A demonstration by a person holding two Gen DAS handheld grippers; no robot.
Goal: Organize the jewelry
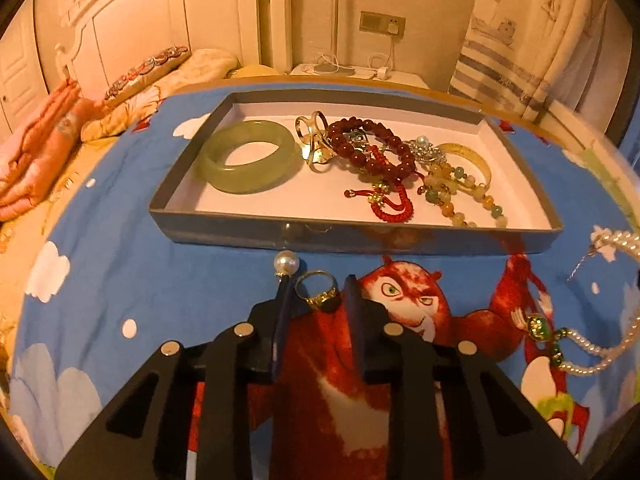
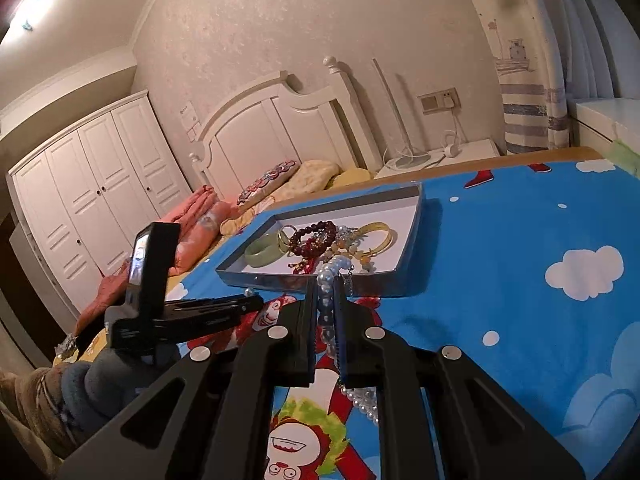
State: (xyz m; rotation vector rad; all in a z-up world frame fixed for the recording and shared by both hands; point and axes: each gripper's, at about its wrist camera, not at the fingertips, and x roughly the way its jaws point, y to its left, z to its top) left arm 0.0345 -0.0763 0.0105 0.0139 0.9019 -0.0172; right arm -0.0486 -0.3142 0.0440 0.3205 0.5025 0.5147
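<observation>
Straddling the ring [image 1: 319, 290], left gripper [image 1: 317, 294] stands open, holding nothing, at the tray's [image 1: 352, 236] near wall on the bedspread [image 1: 160, 280]. Right gripper [image 2: 325, 300] is clamped on the pearl strand [image 2: 329, 280]. Ring likely light, rigid, slippery; pinch its band.

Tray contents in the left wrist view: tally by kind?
In the tray:
Bangles: 2, the green jade bangle and the gold bangle
Beaded bracelets: 2, the dark red bead bracelet and the pale multicolour bead bracelet
Red cord bracelet: 1
Gold open-loop piece: 1
Silver rhinestone piece: 1
Total: 7, though the tangled pile may hide more.
</observation>
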